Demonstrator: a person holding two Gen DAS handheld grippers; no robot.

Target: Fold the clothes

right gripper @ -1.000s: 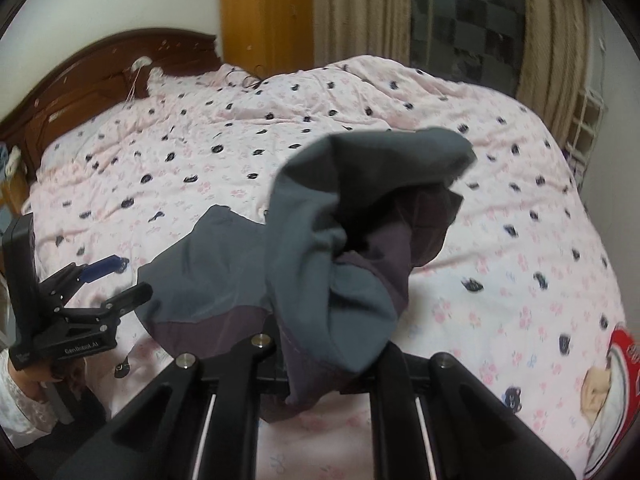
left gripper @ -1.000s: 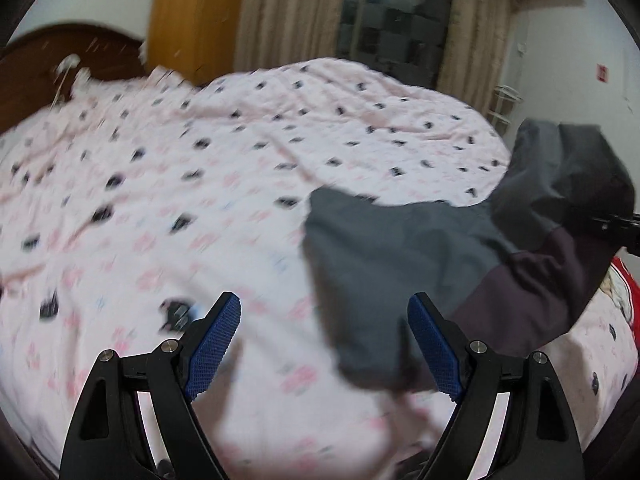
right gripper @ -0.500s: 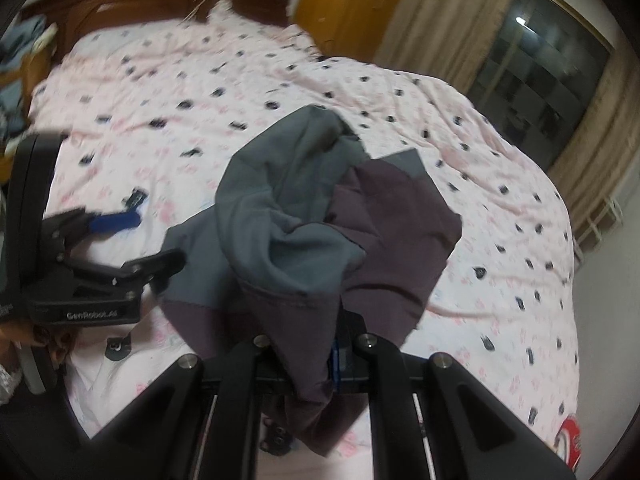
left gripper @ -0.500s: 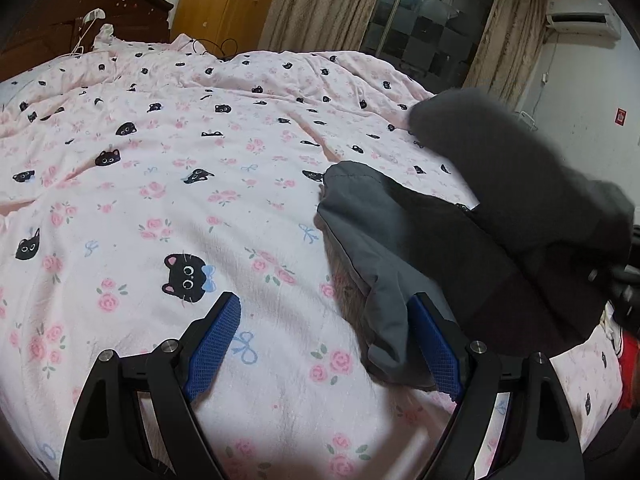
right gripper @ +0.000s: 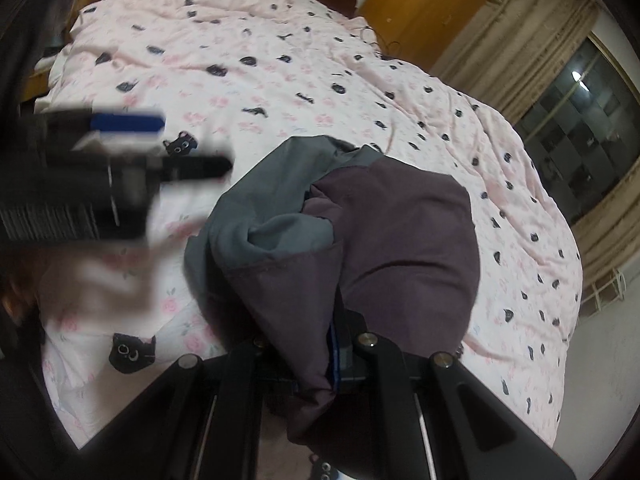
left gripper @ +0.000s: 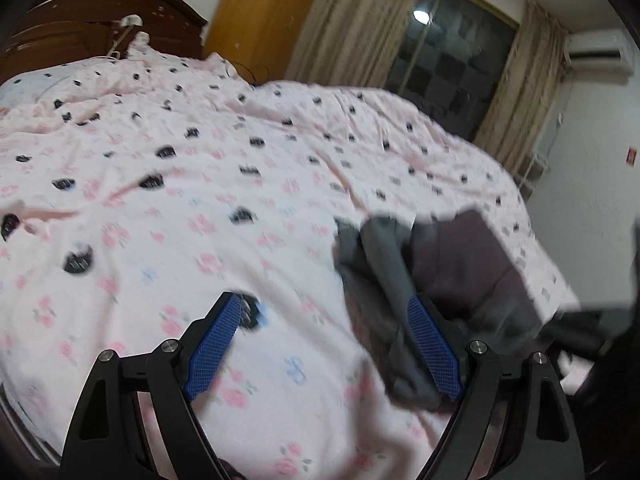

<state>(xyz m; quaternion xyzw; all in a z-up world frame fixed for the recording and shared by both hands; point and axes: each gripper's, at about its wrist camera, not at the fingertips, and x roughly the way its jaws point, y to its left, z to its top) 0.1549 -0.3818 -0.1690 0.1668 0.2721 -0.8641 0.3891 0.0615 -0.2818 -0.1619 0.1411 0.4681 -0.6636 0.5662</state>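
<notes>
A grey and dark purple garment (right gripper: 360, 232) lies bunched on the pink bedspread (right gripper: 280, 72), near the bed's front edge. My right gripper (right gripper: 320, 360) is shut on a purple fold of it, which hangs over the jaws. In the left wrist view the same garment (left gripper: 452, 272) sits at the right, its grey edge just beside the right finger. My left gripper (left gripper: 326, 344) stands open above the bedspread (left gripper: 200, 184), with nothing between its blue pads (left gripper: 212, 344). It also shows blurred in the right wrist view as the left gripper (right gripper: 120, 152) at the left.
A dark wooden headboard (left gripper: 92, 28) and a wooden wardrobe (left gripper: 260, 20) stand behind the bed. Curtains (left gripper: 352, 28) frame a dark window (left gripper: 448, 52). A white wall (left gripper: 592, 168) lies to the right. A blurred hand (right gripper: 80, 276) shows under the left gripper.
The right gripper came down and rolled, laying the lifted garment onto the bed. The left gripper shifted over the bedspread and stayed open.
</notes>
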